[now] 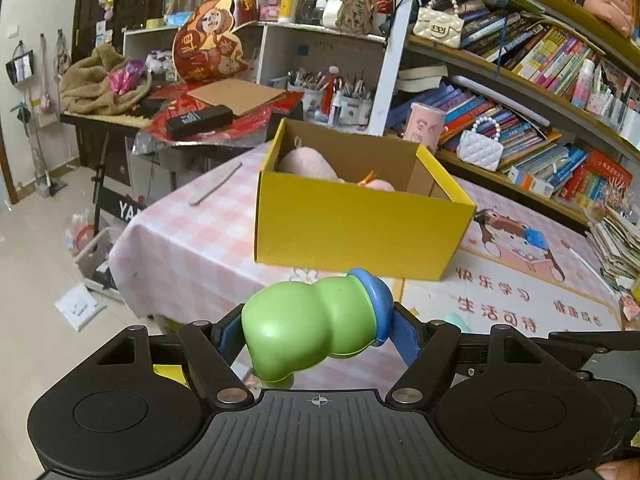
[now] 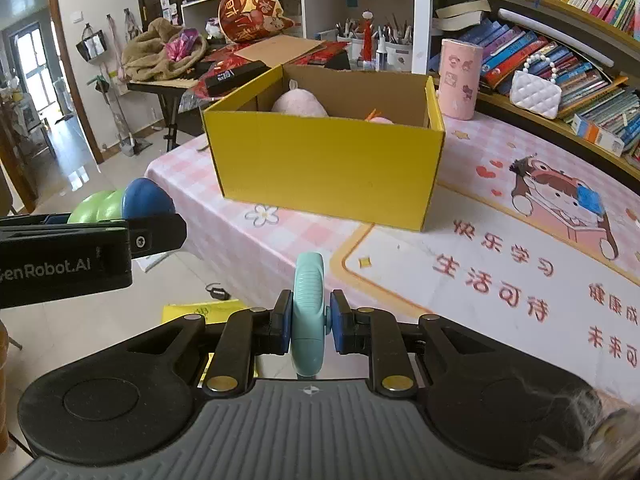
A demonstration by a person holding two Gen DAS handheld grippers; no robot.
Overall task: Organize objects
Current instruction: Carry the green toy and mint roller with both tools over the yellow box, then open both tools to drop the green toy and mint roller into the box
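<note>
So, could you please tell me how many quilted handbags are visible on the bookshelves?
2. A white handbag sits on the lower shelf right of the yellow box; a cream handbag sits on the shelf above. Others may be hidden among the books.

Our left gripper (image 1: 318, 330) has its jaws spread wide, clamped on something bulky between the blue pads (image 1: 404, 334). Our right gripper (image 2: 308, 322) pinches narrow, pads (image 2: 285, 322) pressing a thin piece from both sides.
</note>
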